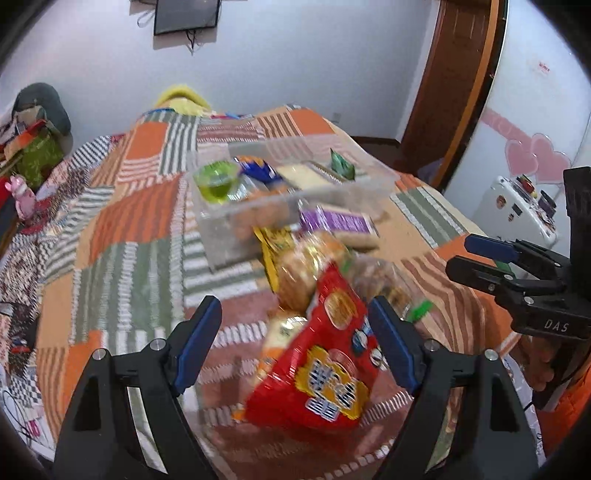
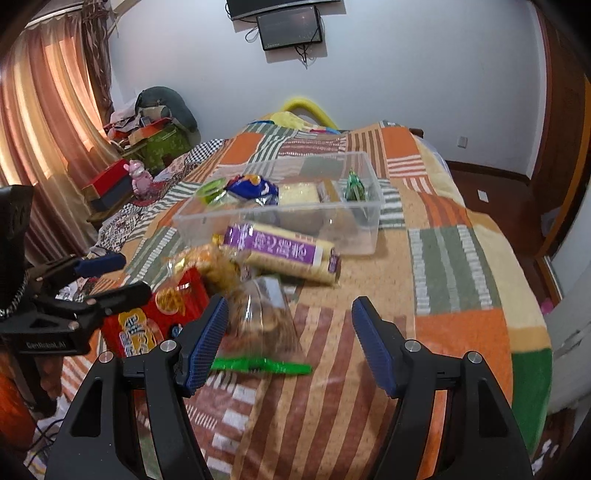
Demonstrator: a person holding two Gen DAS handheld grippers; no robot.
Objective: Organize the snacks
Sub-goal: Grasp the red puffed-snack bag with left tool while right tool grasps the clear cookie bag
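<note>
A clear plastic bin (image 1: 236, 229) (image 2: 365, 173) sits on the patchwork bedspread and holds several snacks, among them a green jelly cup (image 1: 216, 181) and a blue packet (image 2: 251, 186). In front of it lies a pile: a red snack bag (image 1: 321, 354) (image 2: 147, 325), a purple-labelled biscuit roll (image 1: 336, 221) (image 2: 284, 251), a clear bag of round biscuits (image 1: 306, 266), and a clear bag with a green clip (image 2: 262, 325). My left gripper (image 1: 295, 343) is open, its jaws either side of the red bag. My right gripper (image 2: 288, 343) is open beside the clip bag.
The bed (image 2: 443, 258) fills both views. A cluttered side table with boxes (image 2: 147, 144) and curtains (image 2: 44, 129) stand at the left. A wooden door (image 1: 454, 85) and a white fridge (image 1: 517, 206) are at the right. A screen (image 2: 290, 27) hangs on the far wall.
</note>
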